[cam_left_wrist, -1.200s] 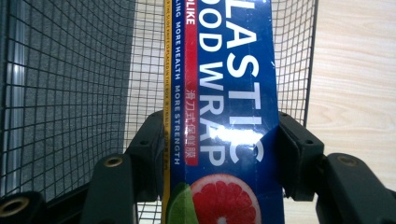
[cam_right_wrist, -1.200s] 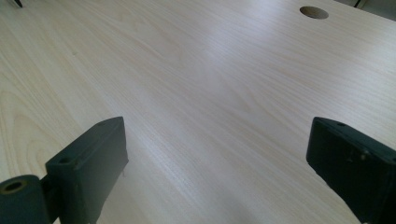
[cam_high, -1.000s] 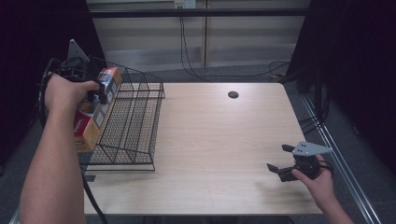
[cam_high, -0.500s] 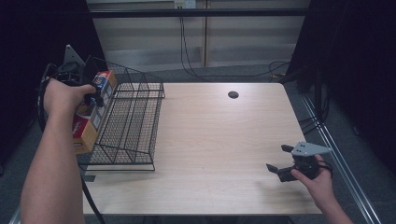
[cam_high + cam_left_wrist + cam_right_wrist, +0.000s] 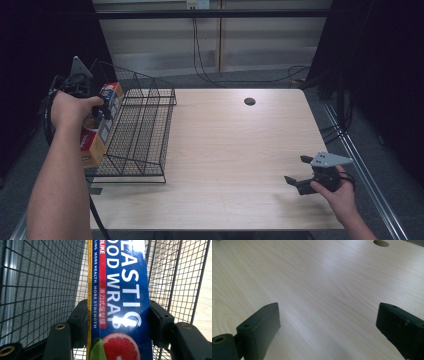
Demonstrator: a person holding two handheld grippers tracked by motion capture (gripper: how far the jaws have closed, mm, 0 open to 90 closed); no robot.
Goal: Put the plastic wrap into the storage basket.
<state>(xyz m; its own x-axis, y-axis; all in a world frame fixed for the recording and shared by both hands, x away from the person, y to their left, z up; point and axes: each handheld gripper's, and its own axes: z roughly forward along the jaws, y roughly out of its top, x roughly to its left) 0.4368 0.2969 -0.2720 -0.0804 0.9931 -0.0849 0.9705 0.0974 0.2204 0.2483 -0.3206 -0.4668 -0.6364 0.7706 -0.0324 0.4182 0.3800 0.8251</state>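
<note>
My left gripper [image 5: 105, 107] is shut on a long box of plastic food wrap [image 5: 91, 147], blue with white lettering and a grapefruit picture. In the left gripper view the two black jaws of the left gripper [image 5: 117, 315] press on both sides of the box [image 5: 122, 285]. The box hangs tilted at the left side of a black wire basket [image 5: 142, 135], whose mesh [image 5: 37, 277] lies behind it. My right gripper [image 5: 296, 169] rests low over the table's front right part, open. Between the wide-apart jaws of the right gripper [image 5: 327, 322] there is only bare wood.
The light wooden table [image 5: 240, 150] has a round cable hole [image 5: 249, 101] near its far edge, also seen as a hole [image 5: 381, 243] in the right gripper view. Cables hang behind the table, and a metal rail runs along its right side.
My left hand has sunk a little with the box, along the basket's left side. The right hand has kept still.
</note>
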